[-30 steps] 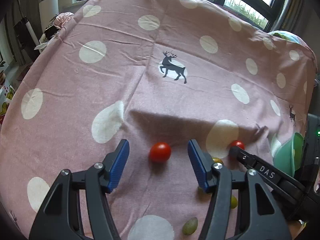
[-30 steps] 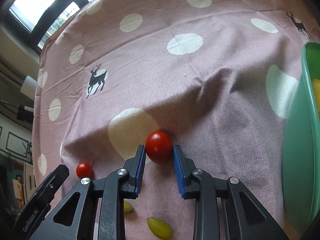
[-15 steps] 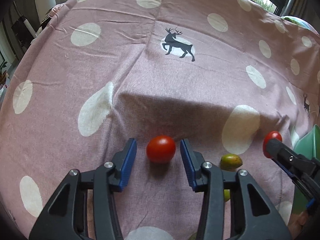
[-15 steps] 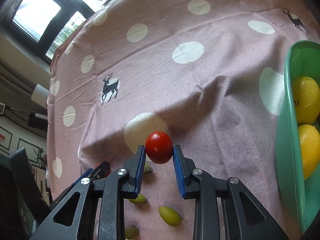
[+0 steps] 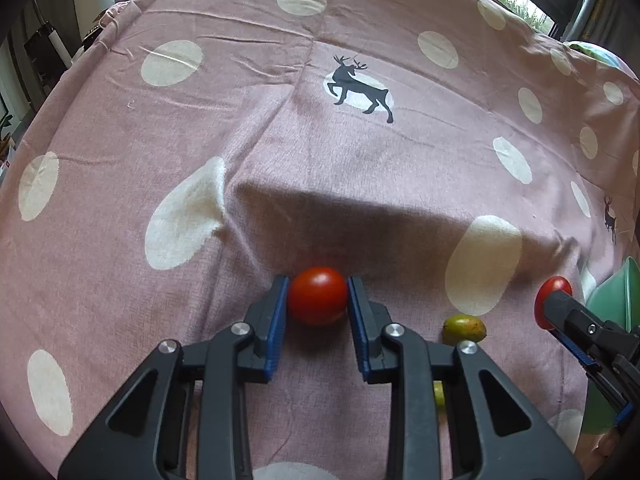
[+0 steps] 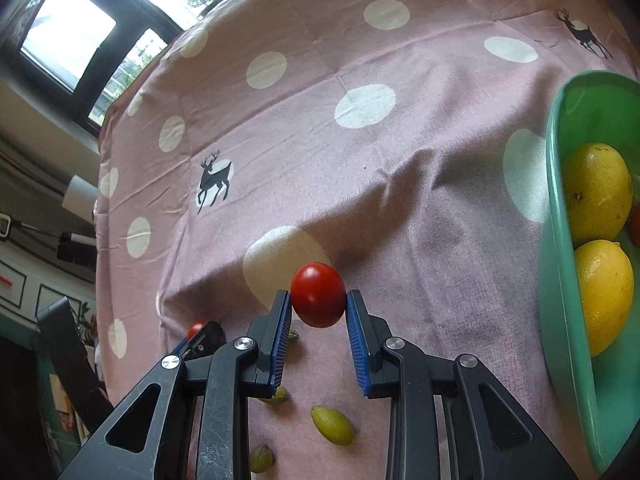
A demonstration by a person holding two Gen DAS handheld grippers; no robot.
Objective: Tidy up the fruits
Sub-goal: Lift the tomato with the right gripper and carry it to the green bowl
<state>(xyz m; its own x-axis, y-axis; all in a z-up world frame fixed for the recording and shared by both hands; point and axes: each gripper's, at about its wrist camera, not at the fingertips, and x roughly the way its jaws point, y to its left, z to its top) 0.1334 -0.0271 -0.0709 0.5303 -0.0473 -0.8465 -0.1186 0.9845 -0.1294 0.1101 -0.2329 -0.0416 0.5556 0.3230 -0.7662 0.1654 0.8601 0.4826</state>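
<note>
Left gripper [image 5: 317, 300]: black plastic frame, ribbed blue pads, jaws closing with both pads against a glossy round cherry tomato [image 5: 318, 295] that sits on the cloth. Right gripper [image 6: 317, 305]: same build, clenched on a second smooth red cherry tomato [image 6: 318, 294] held clear above the cloth. Covering: pink woven tablecloth [image 5: 280, 152], creased, printed with cream dots and dark deer silhouettes. Loose on it: small oval green-yellow fruits, one matte and olive-shaped [image 6: 333, 425] below the right gripper, one with a reddish blush [image 5: 464, 329] just right of the left gripper. Right edge: mint-green smooth plastic bowl [image 6: 560, 280] holding two dimpled yellow lemons [image 6: 598, 188].
</note>
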